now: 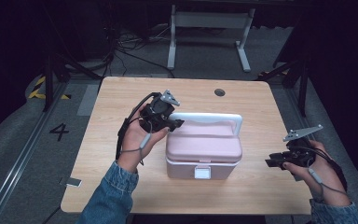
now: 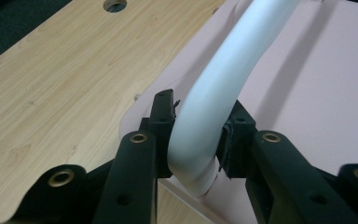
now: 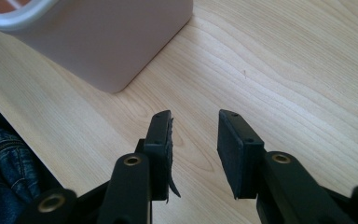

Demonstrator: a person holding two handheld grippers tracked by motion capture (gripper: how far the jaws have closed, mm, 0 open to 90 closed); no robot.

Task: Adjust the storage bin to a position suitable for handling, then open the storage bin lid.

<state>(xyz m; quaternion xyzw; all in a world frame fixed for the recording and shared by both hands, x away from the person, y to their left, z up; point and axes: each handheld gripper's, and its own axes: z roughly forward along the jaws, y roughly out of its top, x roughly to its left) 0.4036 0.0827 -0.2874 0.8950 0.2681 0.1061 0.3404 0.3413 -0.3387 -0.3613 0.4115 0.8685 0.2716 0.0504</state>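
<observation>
On the near side of the pale wood-grain table (image 1: 121, 98), denim sleeves are framing the scene while the right gripper (image 1: 274, 162) is hovering low beside the pink box (image 1: 204, 148), its jaws standing apart with nothing between them. Its own view is showing the box's smooth rounded corner and bare planks under the pads. Farther in, the matte, soft-edged box is sitting mid-table with a white latch (image 1: 202, 172) facing the person. The left gripper (image 2: 198, 128) is clamping the glossy white tubular handle (image 2: 223, 79) at its bend; its own view is revealing both pads pressing the tube.
</observation>
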